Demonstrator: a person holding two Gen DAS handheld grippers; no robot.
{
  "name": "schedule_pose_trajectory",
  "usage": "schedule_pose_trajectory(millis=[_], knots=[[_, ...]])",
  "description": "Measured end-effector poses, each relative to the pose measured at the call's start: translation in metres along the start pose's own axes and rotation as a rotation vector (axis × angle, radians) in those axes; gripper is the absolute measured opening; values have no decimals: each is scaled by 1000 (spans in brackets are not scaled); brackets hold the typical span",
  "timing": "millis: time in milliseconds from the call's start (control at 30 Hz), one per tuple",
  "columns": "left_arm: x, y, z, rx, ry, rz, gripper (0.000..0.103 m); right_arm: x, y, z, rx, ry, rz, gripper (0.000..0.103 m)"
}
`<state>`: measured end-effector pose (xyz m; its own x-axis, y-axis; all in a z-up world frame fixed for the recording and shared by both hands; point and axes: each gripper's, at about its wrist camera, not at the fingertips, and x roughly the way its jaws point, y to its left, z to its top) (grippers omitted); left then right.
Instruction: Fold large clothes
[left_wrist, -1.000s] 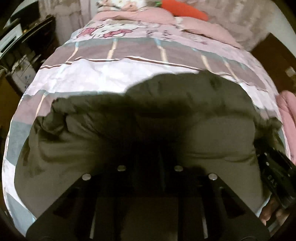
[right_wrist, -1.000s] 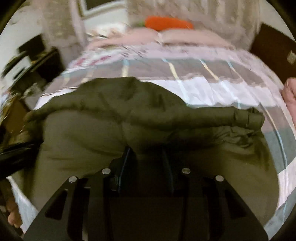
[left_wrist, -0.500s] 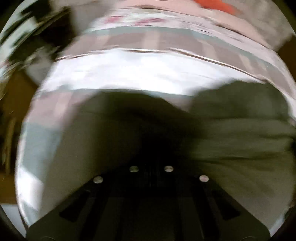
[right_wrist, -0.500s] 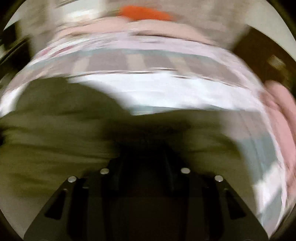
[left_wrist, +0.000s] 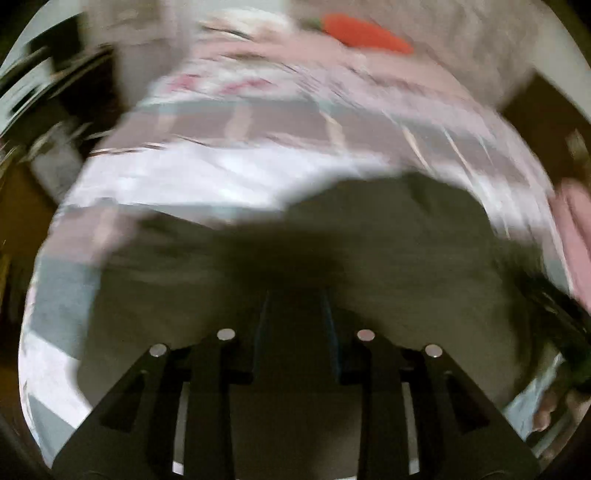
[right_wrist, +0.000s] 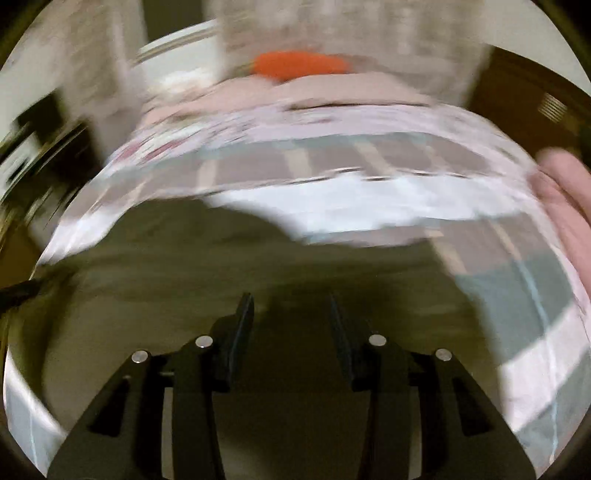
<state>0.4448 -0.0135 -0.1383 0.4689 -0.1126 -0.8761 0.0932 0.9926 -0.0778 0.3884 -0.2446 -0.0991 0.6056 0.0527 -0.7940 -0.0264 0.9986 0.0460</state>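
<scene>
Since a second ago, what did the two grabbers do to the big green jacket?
Both opened. The left gripper and right gripper had their fingers pinched together in the jacket and now stand apart with a gap, seemingly having let go. The bunched sleeve folds look flatter, though blur hides detail. The jacket stays on the bed, the orange carrot toy by the pillows.

One olive garment, one orange carrot plush.
</scene>
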Motion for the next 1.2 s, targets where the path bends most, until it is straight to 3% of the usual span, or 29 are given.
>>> schedule_pose_trajectory(millis=[33, 133, 333, 367, 433, 500, 567, 667, 700, 733, 800, 833, 900, 1033, 1133, 1200], knots=[[15, -17, -5, 30, 30, 10, 22, 15, 14, -4, -32, 38, -23, 42], [49, -37, -8, 67, 55, 126, 22, 48, 20, -11, -36, 71, -83, 42], [82, -38, 2, 96, 137, 166, 22, 78, 22, -4, -57, 130, -113, 46], [79, -36, 2, 92, 137, 161, 21, 76, 23, -5, -74, 131, -120, 46], [56, -31, -2, 42, 79, 82, 24, 52, 13, -3, -34, 80, -65, 46], [30, -19, -4, 22, -9, 62, 28, 19, -17, -2, 79, -26, -44, 49], [16, 12, -4, -11, -68, 144, 29, 11, -58, 1, 180, -55, -99, 52], [52, 66, -4, -117, 61, 189, 31, 49, -106, -10, 228, 106, -197, 53], [61, 80, -6, -141, 70, 135, 31, 59, -114, -18, 191, 119, -181, 53], [62, 87, -6, -145, 71, 116, 30, 58, -113, -20, 143, 123, -219, 53], [50, 95, -5, -160, 58, 173, 26, 45, -114, -18, 115, 105, -285, 53], [34, 103, -6, -210, 20, 159, 25, 30, -116, -18, 125, 56, -290, 53], [9, 106, -15, -267, -25, 92, 26, -8, -114, -25, 144, -41, -216, 54], [-18, 83, -53, -219, -54, 48, 28, -42, -106, -61, 168, -58, -96, 54], [-3, 67, -77, -162, -23, 134, 29, -19, -100, -85, 140, 11, -131, 56], [17, 67, -77, -180, 33, 115, 29, 5, -96, -88, 112, 66, -120, 56]])
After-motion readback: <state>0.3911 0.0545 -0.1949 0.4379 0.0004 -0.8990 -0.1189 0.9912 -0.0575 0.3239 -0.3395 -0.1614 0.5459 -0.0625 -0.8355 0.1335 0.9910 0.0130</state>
